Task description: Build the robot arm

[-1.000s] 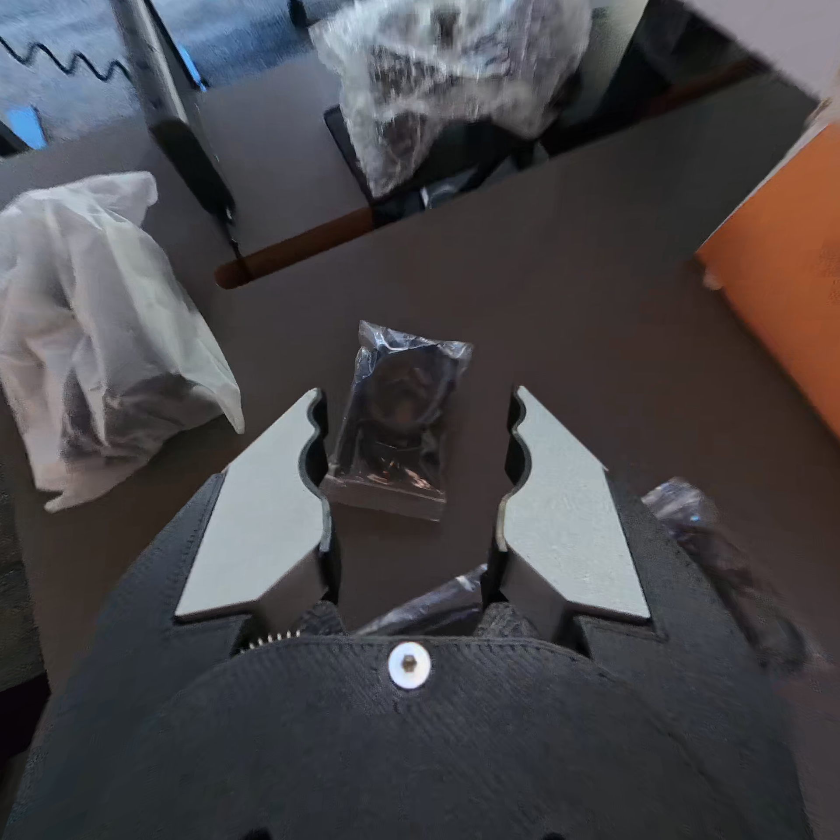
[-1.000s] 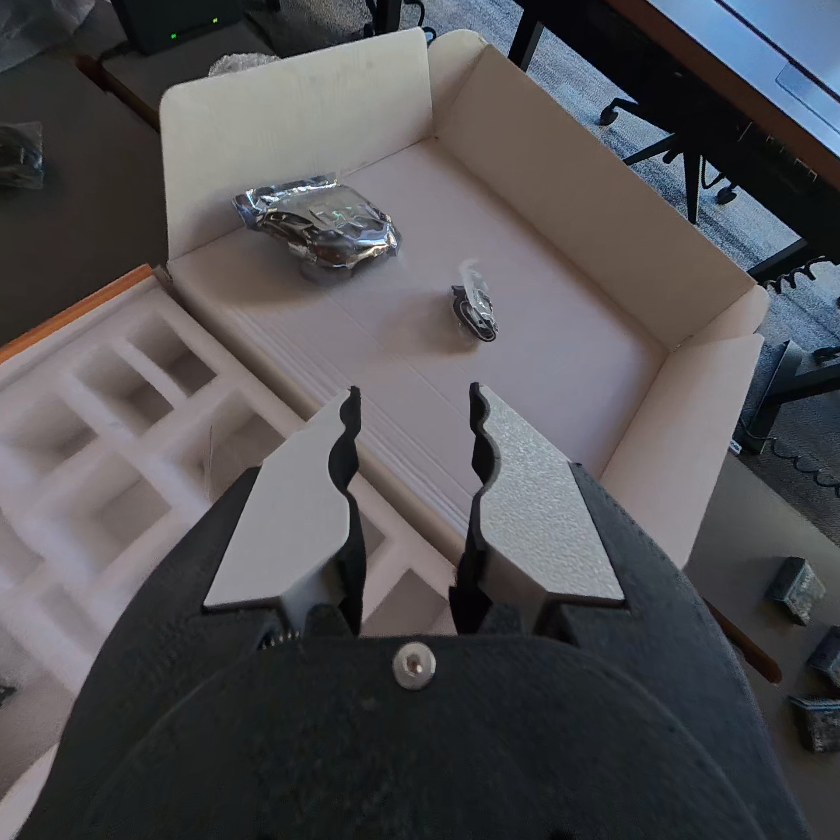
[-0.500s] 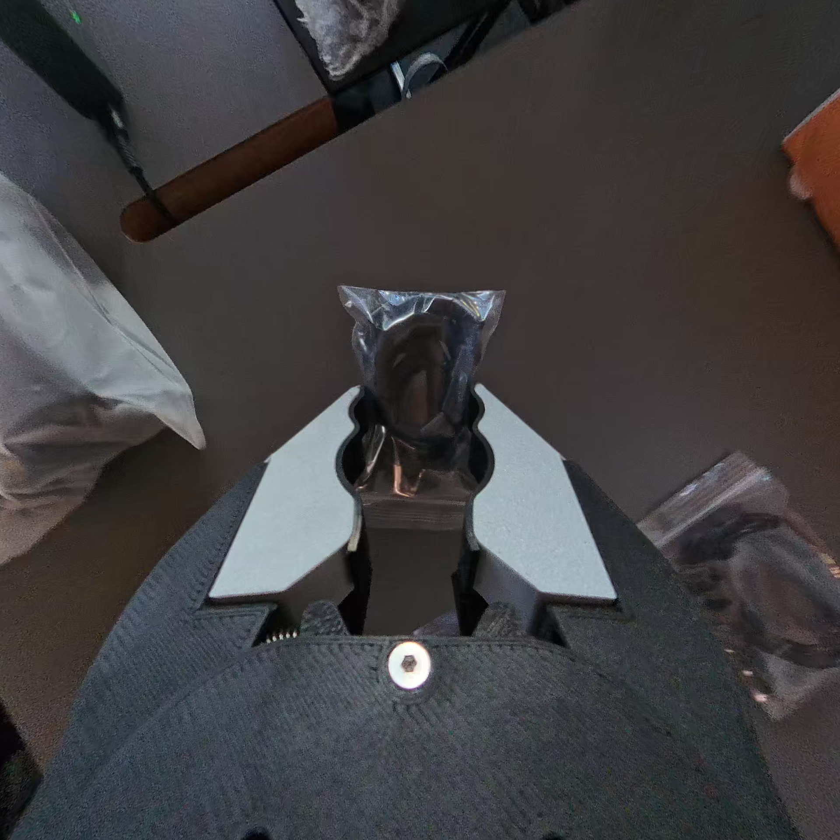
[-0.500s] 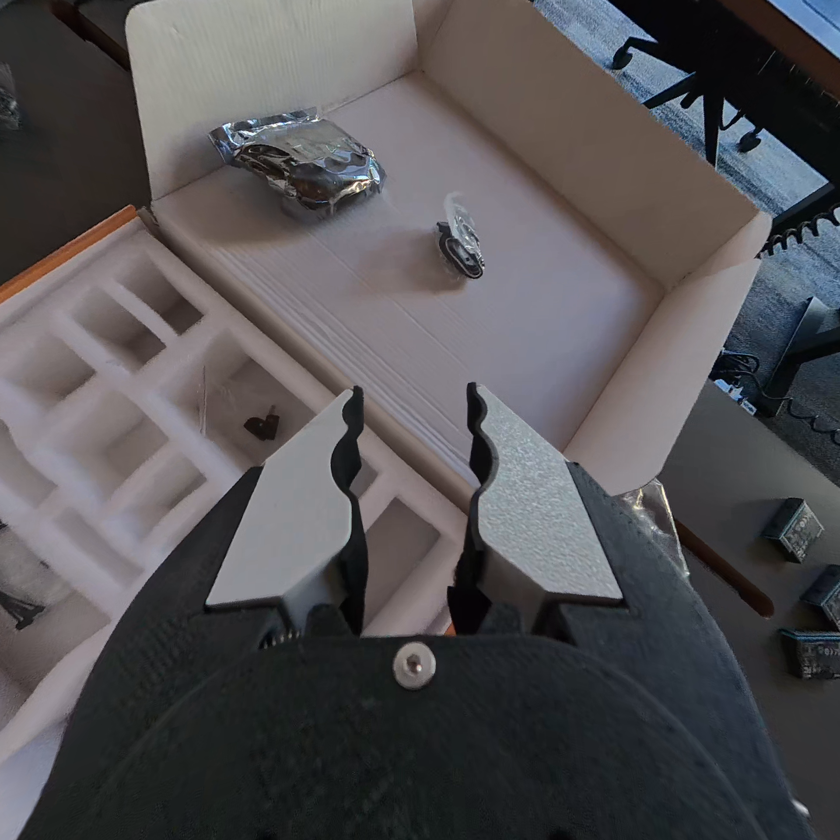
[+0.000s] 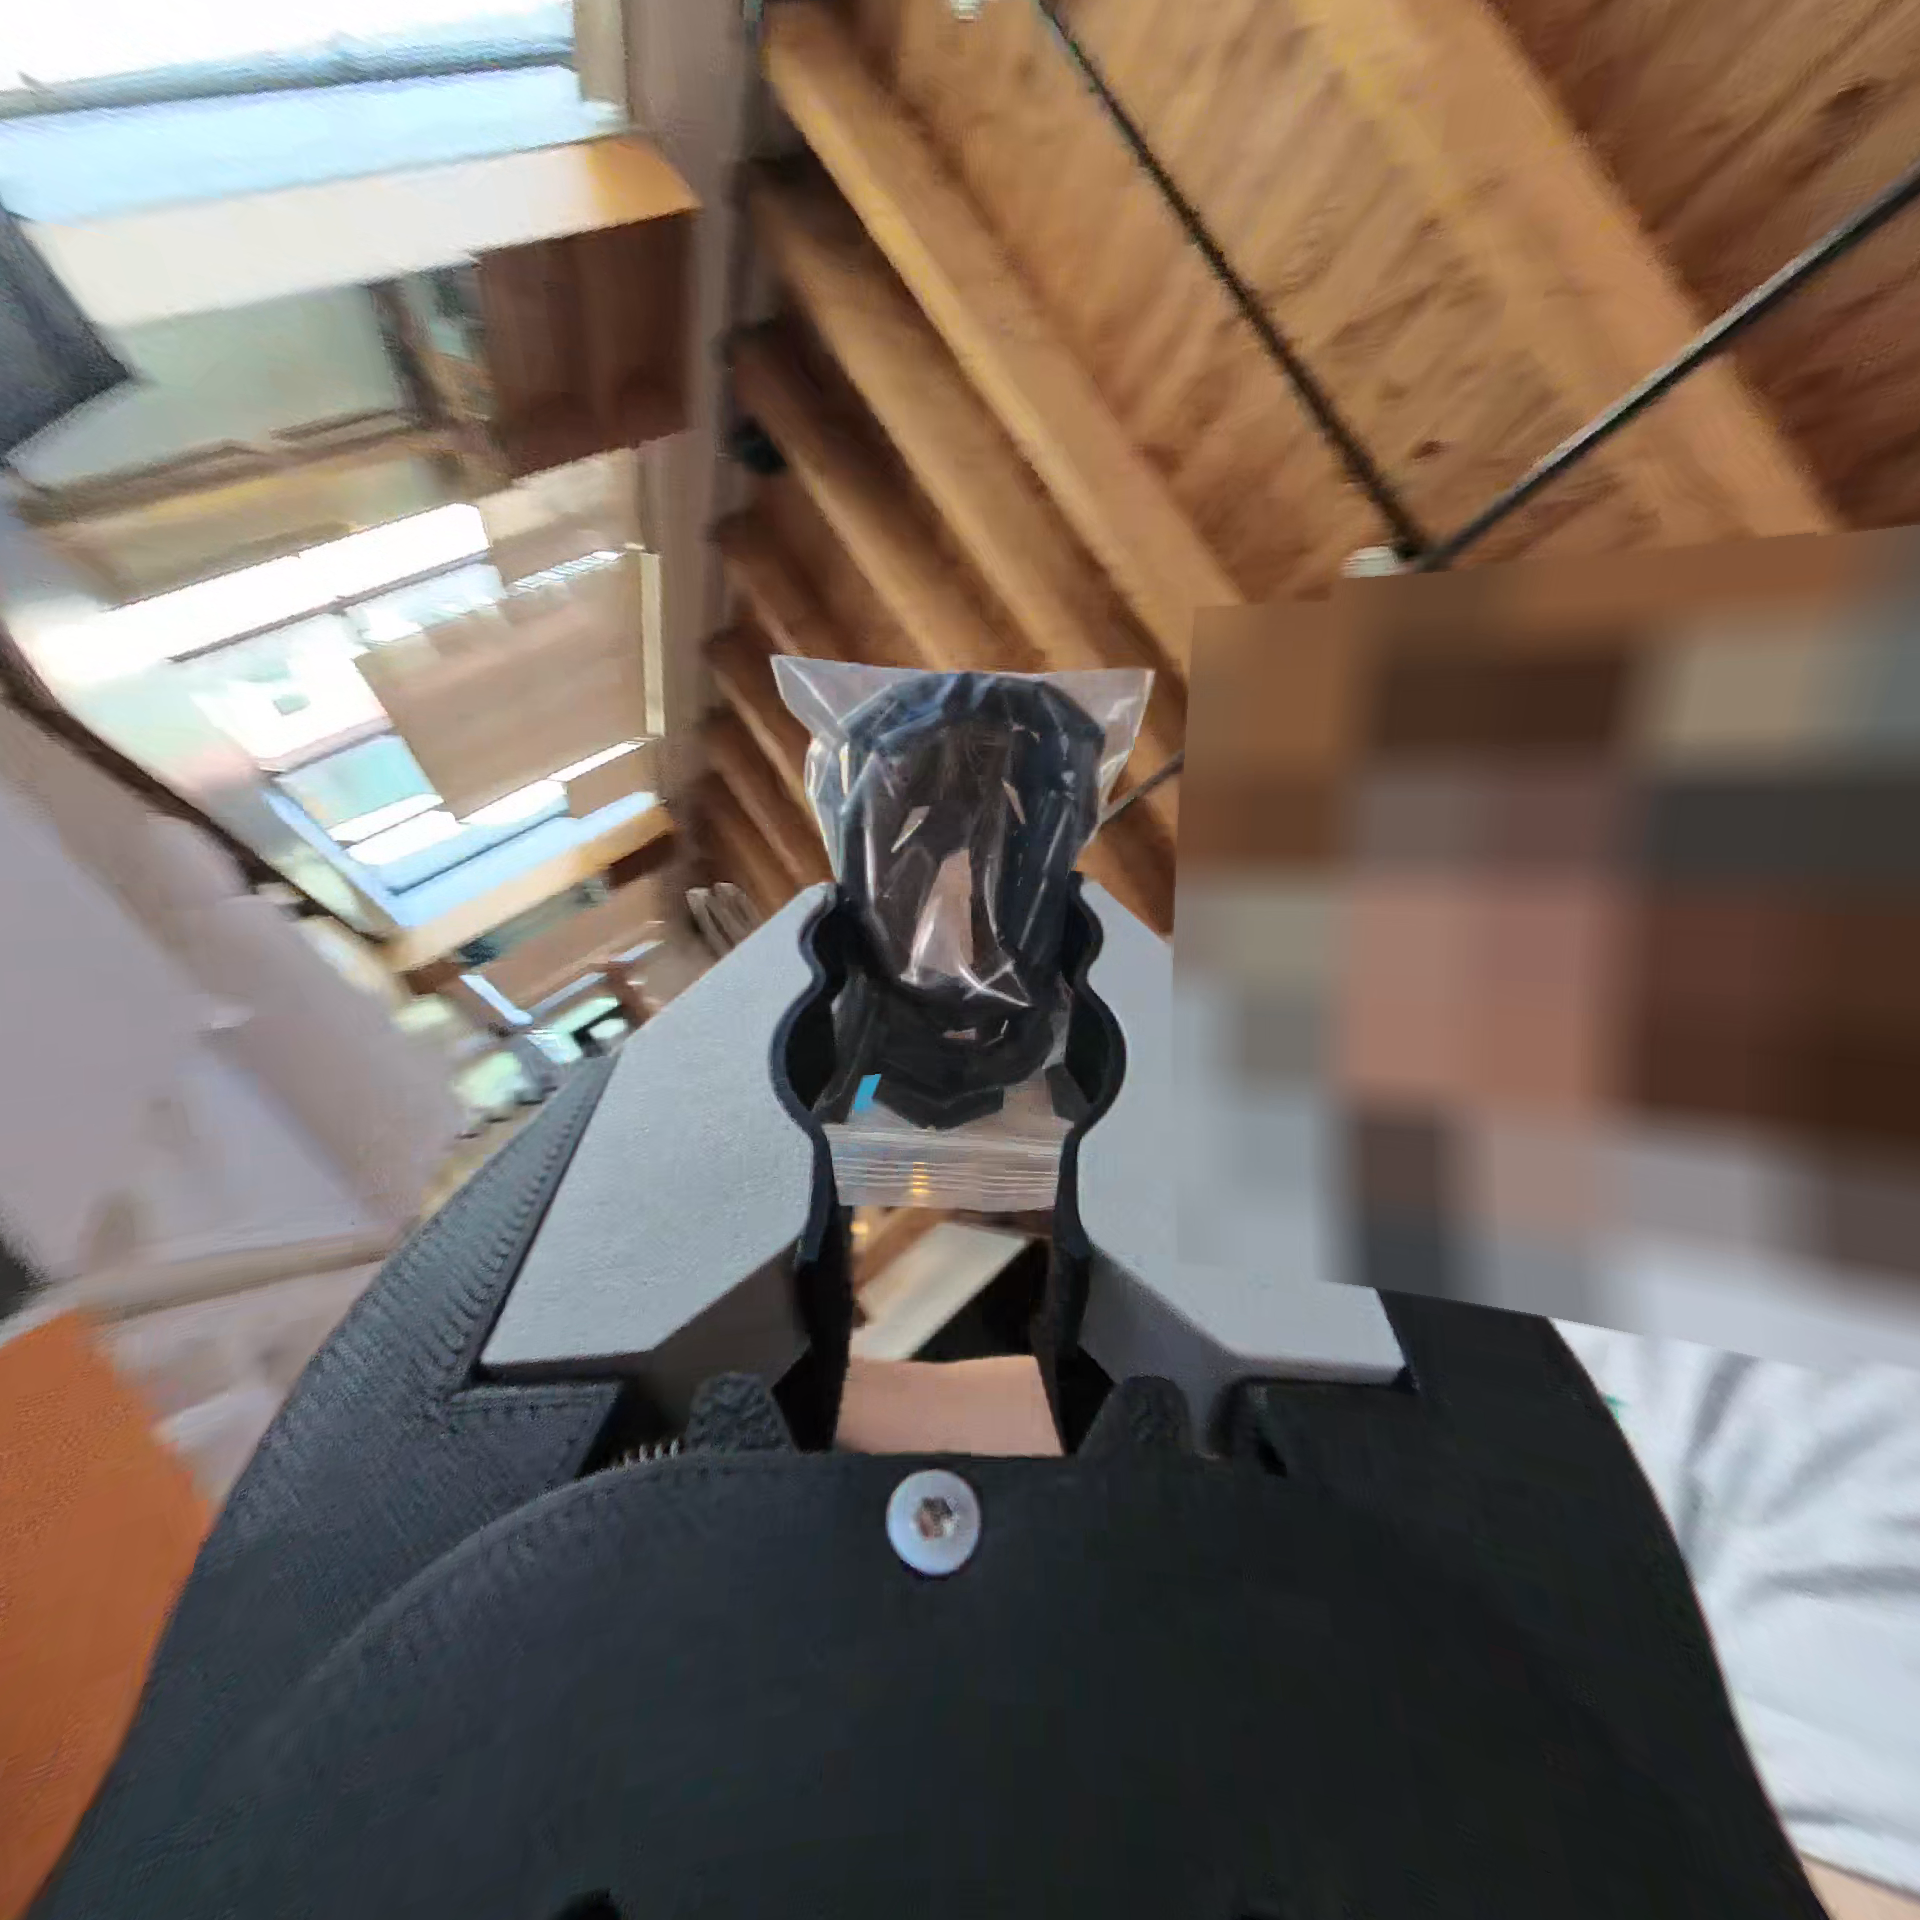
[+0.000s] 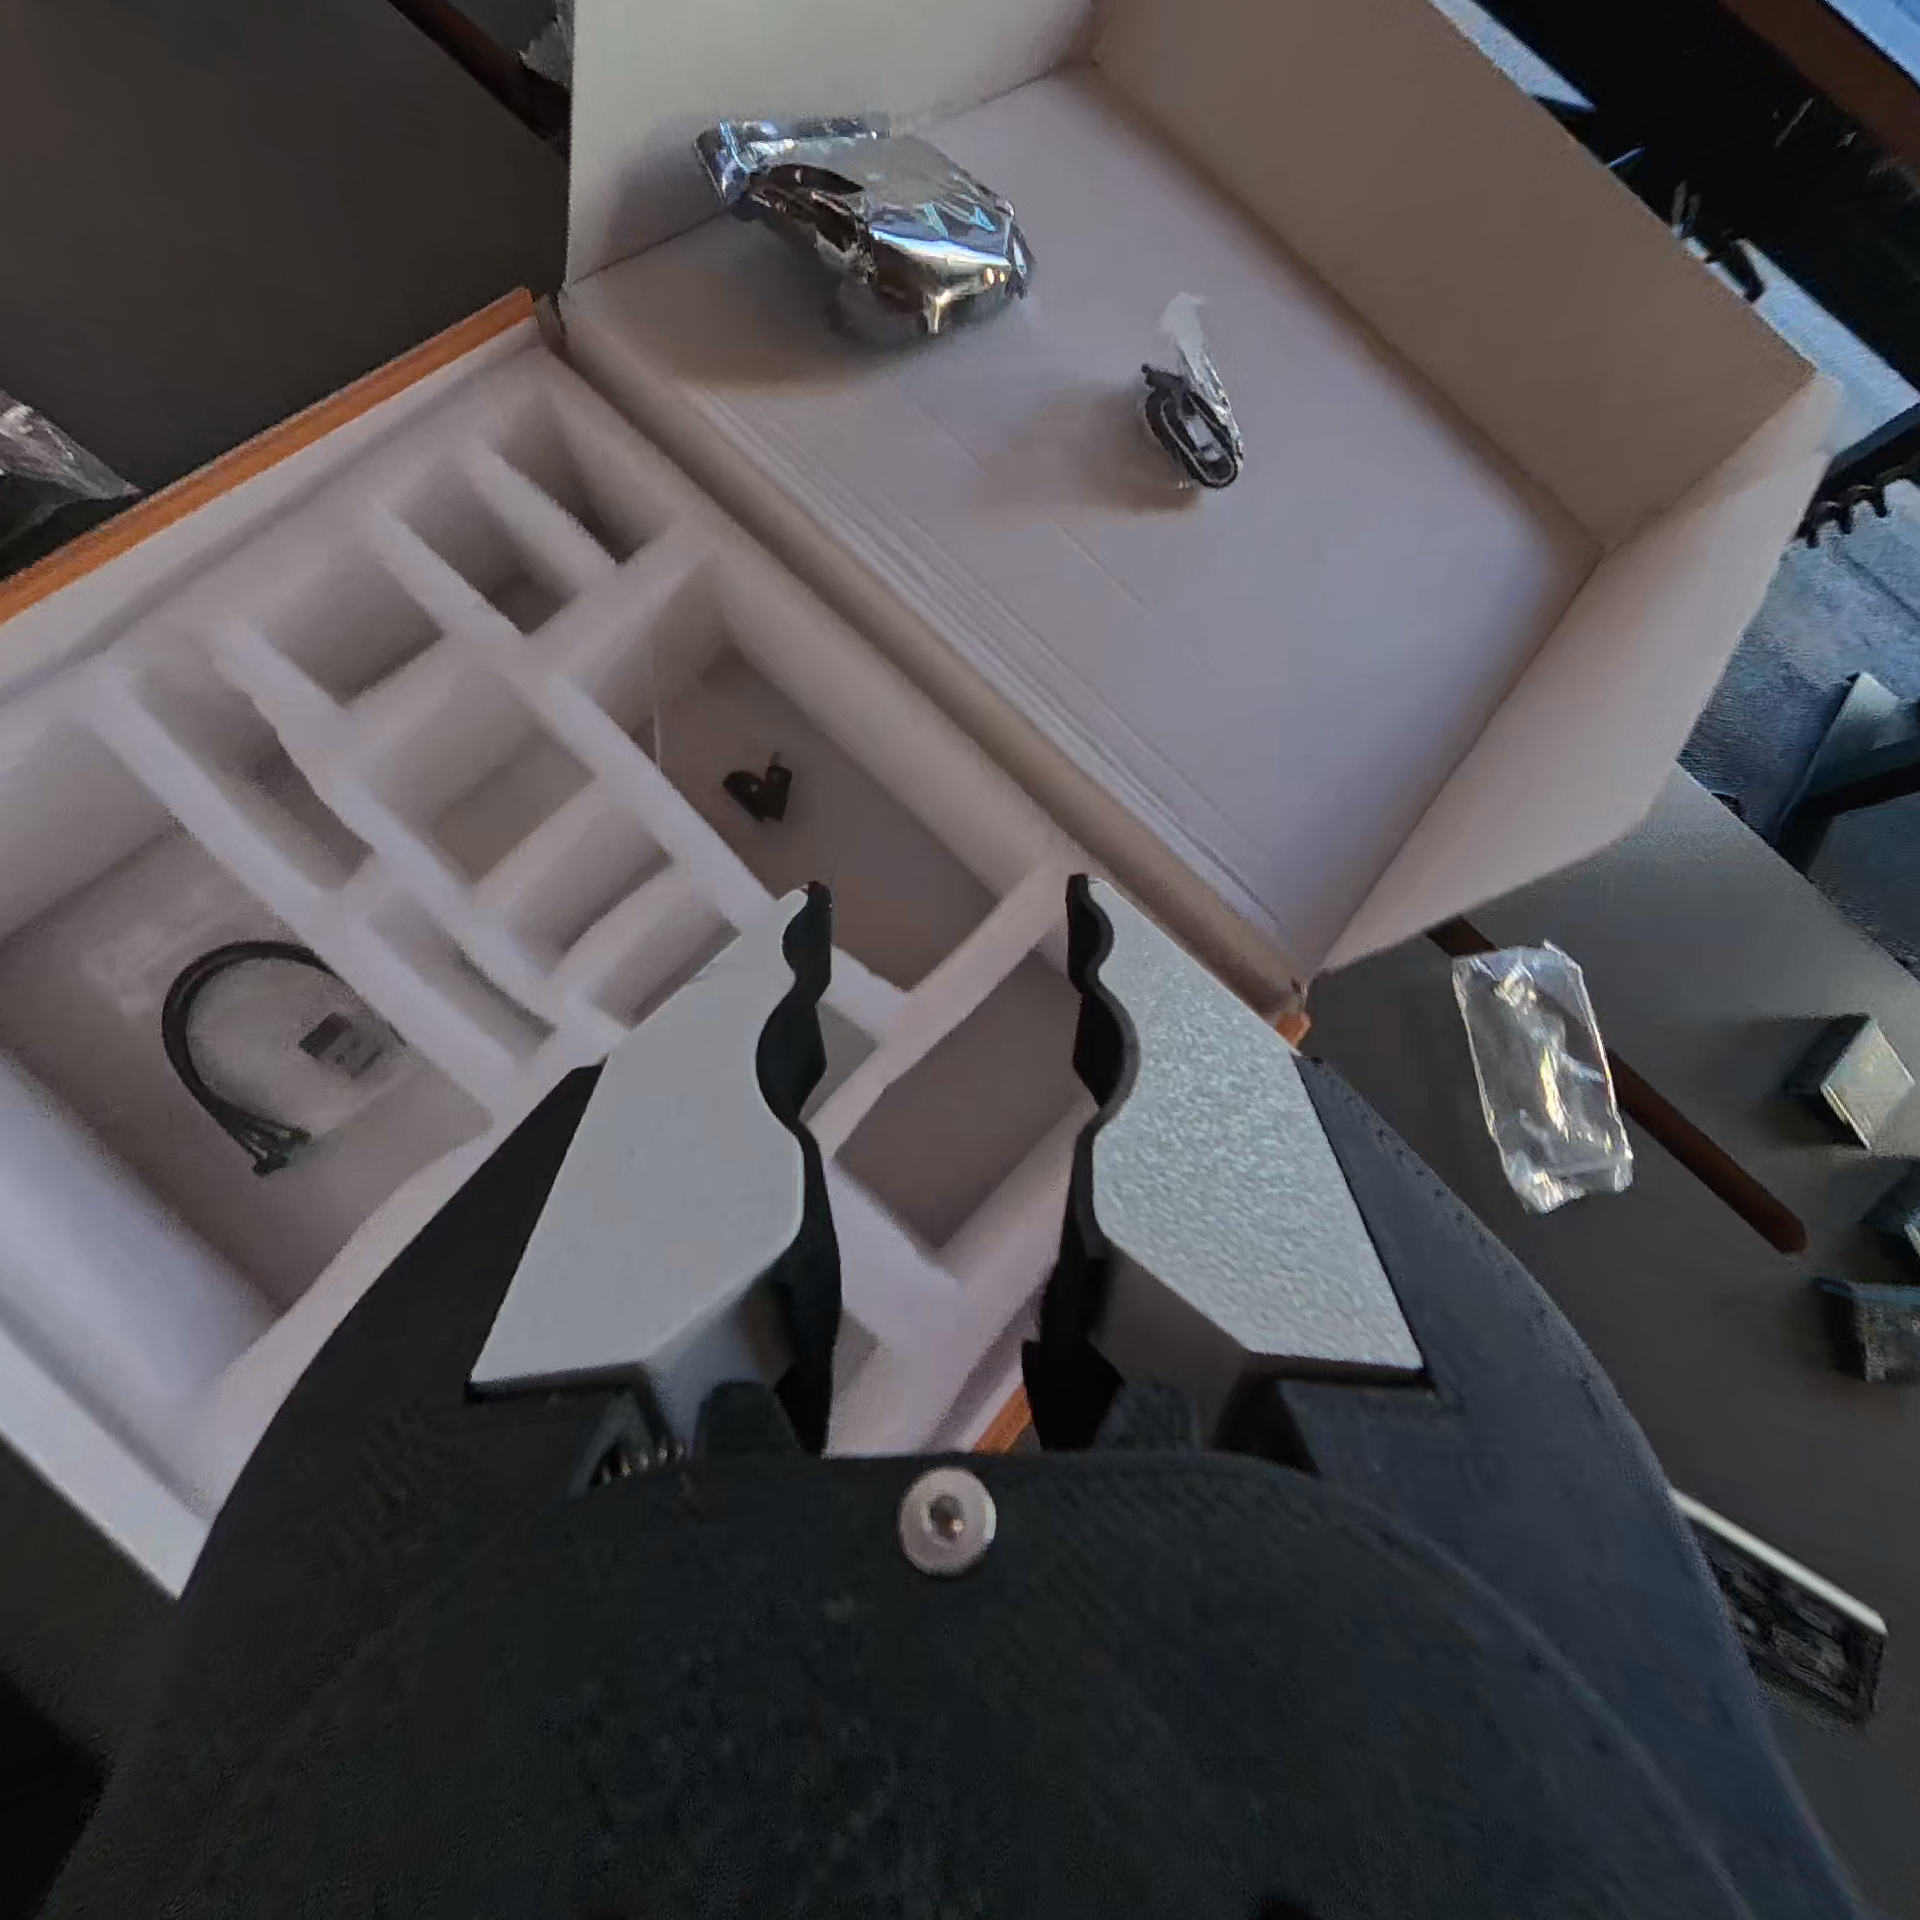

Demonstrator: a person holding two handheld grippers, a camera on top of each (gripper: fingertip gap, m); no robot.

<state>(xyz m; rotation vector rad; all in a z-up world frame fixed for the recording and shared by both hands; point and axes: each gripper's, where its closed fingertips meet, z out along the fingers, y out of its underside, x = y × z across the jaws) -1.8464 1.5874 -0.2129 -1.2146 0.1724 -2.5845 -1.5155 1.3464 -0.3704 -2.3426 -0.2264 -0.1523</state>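
Observation:
My left gripper (image 5: pixel 951 914) is shut on a small clear plastic bag (image 5: pixel 961 831) holding a black coiled part. It holds the bag up in the air, pointing toward the wooden ceiling (image 5: pixel 1299 312). My right gripper (image 6: pixel 940 904) is open and empty, hovering above the white foam insert (image 6: pixel 436 748) of an open box. A small black piece (image 6: pixel 758 792) lies in the compartment just ahead of its fingertips. A black cable (image 6: pixel 244 1039) lies in the left compartment.
The box's open white lid (image 6: pixel 1403 644) holds a silver foil bag (image 6: pixel 883 229) and a small bagged black part (image 6: pixel 1195 416). On the grey table to the right lie a clear bag (image 6: pixel 1543 1070) and small dark blocks (image 6: pixel 1849 1070). A person's pale shirt (image 5: pixel 1766 1558) is at lower right. Tip to tip, the grippers are about 45 cm apart. To the small black piece (image 6: pixel 758 792): right tips about 15 cm, left tips about 40 cm.
My left gripper closed on the bag on the table, then lifted it and swung up toward the ceiling. My right gripper drew back from the lid to over the foam insert, still open.

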